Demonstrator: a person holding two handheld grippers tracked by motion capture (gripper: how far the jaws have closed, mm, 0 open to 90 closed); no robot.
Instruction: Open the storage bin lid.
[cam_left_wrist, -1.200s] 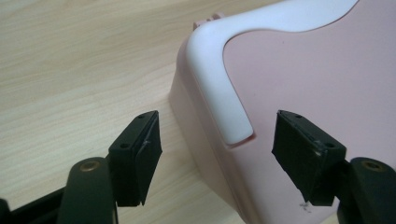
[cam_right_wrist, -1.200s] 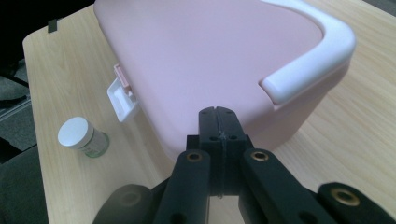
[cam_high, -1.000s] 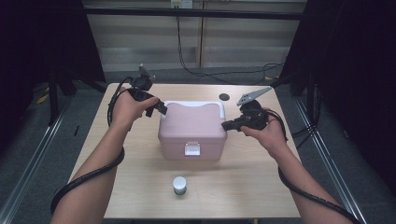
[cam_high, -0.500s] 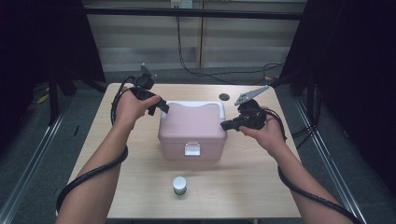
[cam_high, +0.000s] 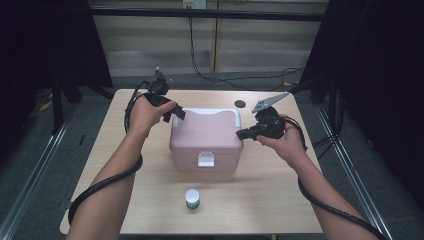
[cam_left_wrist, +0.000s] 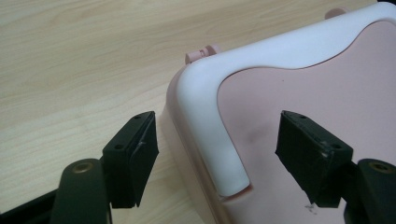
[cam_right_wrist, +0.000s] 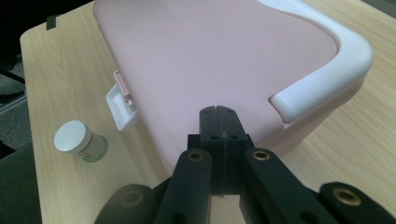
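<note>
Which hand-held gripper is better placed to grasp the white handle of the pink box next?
Left hand-held gripper: its open jaws straddle the white handle of the pink box. Right hand-held gripper is shut.

Looks like a lab recording booth: pale wood-grain surface (cam_high: 150, 200) at frame centre, hemmed by black curtains (cam_high: 45, 45) at upper left and upper right, loose black cables (cam_high: 220, 75) trailing over grey floor (cam_high: 30, 165) toward a wall socket (cam_high: 195, 4) at top centre.

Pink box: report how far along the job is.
Done: nothing visible; the pink box is closed, its front latch down. In hand: the open left gripper straddles the white handle; the shut right gripper sits at the lid's right edge. Left: gripping the handle, probably opening the box; small jar untouched.
</note>
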